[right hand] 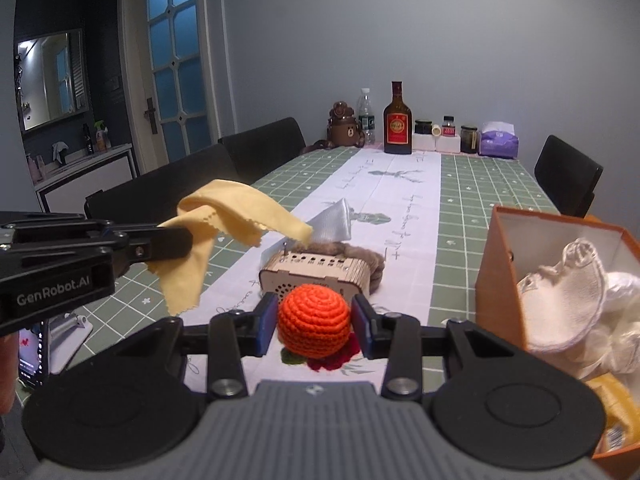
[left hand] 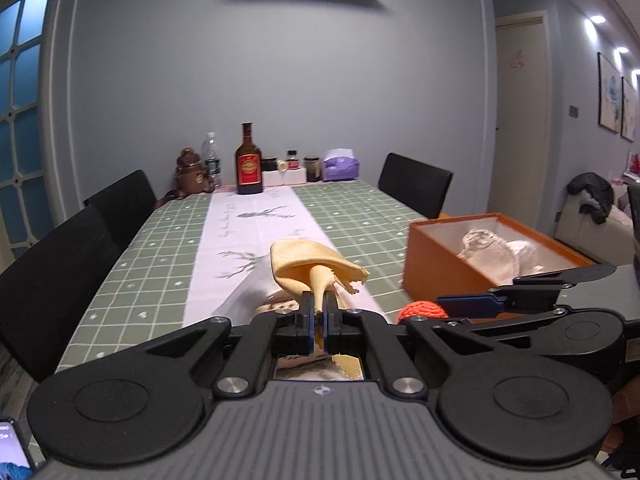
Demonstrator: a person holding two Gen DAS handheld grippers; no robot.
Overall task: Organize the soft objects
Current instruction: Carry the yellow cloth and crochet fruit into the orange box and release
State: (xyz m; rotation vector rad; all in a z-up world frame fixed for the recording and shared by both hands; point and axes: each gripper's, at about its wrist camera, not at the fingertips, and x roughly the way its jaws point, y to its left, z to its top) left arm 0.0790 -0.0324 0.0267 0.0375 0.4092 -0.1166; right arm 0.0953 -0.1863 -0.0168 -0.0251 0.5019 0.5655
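My left gripper (left hand: 319,300) is shut on a yellow cloth (left hand: 308,264), which fans out above its fingertips over the table. In the right wrist view that gripper (right hand: 188,240) comes in from the left with the cloth (right hand: 236,208) draped from it. My right gripper (right hand: 314,324) is shut on an orange crochet ball (right hand: 314,320), with a pad pressing each side, held off the table. The ball (left hand: 422,312) also shows at the lower right of the left wrist view. An orange box (right hand: 496,272) with white soft items (right hand: 560,304) inside stands to the right.
A small wooden box (right hand: 320,272), a brown fluffy item (right hand: 370,264) and a pale ribbon (right hand: 332,220) lie on the white runner ahead. A crocheted red flower (right hand: 332,360) lies under the ball. Bottles (right hand: 397,120) and jars line the far end. Black chairs (right hand: 260,148) flank the table; a phone (right hand: 34,352) lies left.
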